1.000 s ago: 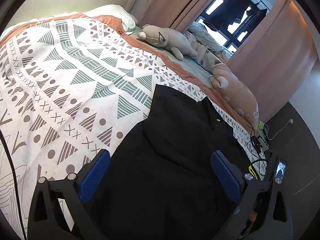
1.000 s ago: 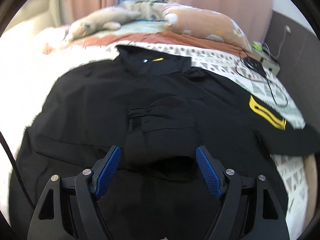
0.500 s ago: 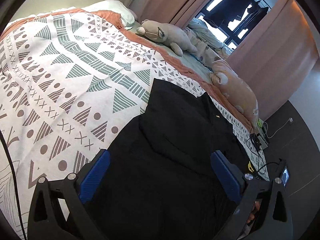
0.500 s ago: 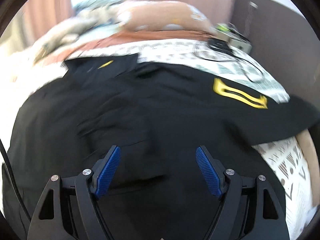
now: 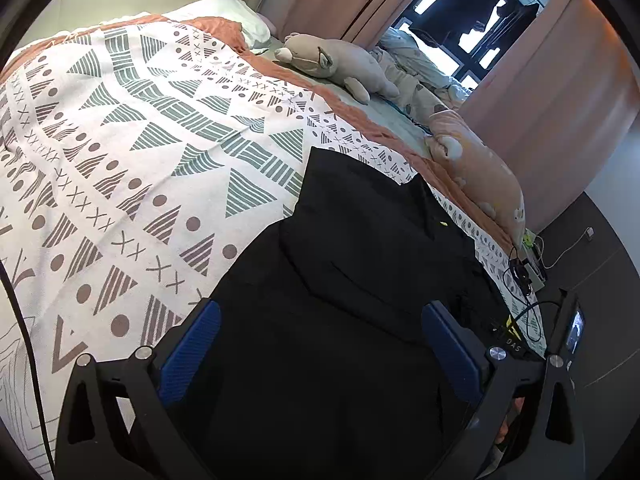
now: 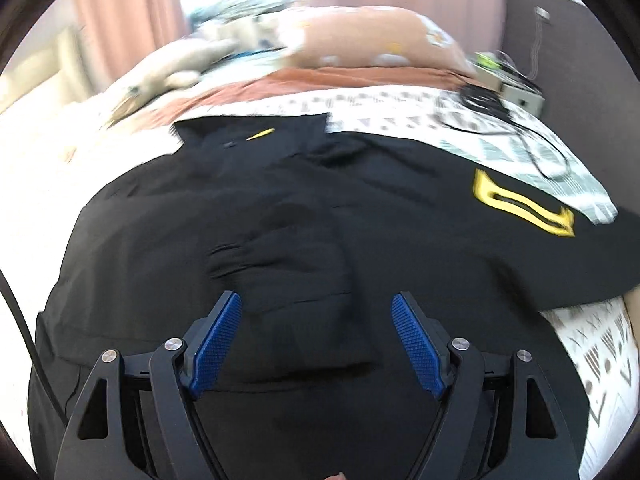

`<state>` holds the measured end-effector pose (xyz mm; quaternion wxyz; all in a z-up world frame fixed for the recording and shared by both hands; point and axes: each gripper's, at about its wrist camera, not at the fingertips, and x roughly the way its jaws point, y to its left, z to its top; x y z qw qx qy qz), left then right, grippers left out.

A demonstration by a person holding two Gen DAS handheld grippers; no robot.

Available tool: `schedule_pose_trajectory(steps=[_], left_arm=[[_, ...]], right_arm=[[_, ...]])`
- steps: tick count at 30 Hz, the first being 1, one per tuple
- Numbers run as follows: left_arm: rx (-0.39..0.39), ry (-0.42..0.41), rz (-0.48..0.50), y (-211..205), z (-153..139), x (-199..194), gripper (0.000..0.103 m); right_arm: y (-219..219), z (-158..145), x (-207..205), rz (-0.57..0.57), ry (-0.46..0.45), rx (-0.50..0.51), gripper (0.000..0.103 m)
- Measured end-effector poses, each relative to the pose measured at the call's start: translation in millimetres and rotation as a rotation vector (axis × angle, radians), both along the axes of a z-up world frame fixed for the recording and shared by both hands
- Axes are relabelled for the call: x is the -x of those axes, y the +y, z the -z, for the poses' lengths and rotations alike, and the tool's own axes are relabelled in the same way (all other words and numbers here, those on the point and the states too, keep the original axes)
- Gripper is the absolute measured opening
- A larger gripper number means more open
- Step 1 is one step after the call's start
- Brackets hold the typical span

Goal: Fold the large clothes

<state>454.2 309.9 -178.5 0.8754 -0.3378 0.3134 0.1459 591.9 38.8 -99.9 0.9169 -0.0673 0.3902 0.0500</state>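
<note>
A large black garment lies spread on the patterned bedspread. In the right wrist view the black garment shows a collar at the top and a yellow logo on the sleeve that stretches to the right. My left gripper is open and empty, hovering over the garment's left side. My right gripper is open and empty above a bunched fold in the garment's middle.
A plush toy and a peach pillow lie along the far side of the bed. Cables and a power strip sit at the bed's right corner. The dark floor is to the right. Curtains and a window stand behind.
My right gripper swung right, then back toward the garment's middle. My left gripper shifted slightly and stayed open over the garment. The garment has not visibly moved.
</note>
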Motion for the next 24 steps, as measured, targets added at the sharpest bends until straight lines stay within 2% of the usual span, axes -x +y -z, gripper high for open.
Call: schedule_pose_trajectory(steps=[3,6,8,12,14,19,24], left_arm=[[0.006,0.007,-0.002,3.8,2.7,-0.3,0.103],[0.019,0.012,-0.002,4.9,5.9,-1.5,0.103],[0.028,0.013,-0.001,5.6,7.3,-2.1,0.103],[0.027,0.013,-0.012,7.9,6.4,-1.8,0.103],[0.028,0.015,-0.021,8.7,6.3,-0.9,0.103],[0.031,0.013,-0.019,4.1,2.8,-1.6,0.103],[0.010,0.000,0.008,-8.0,-6.8,-4.9,0.103]], right_arm=[[23.0,16.9,-2.9,-0.053,0.021,0.095,0.082],[30.4,34.0,-16.7,-0.076,0.113,0.135,0.082],[23.7,42.9,-26.8,-0.043,0.131,0.187,0.082],[-10.2,34.0,-40.4,0.092,0.088,0.195,0.082],[-37.9,23.0,-41.7,0.189,0.049,0.153,0.082],[-108.4,2.5,-30.1,0.367,-0.006,-0.040,0.082],[-161.2,6.0,-15.3,0.403,0.000,-0.262,0.082]])
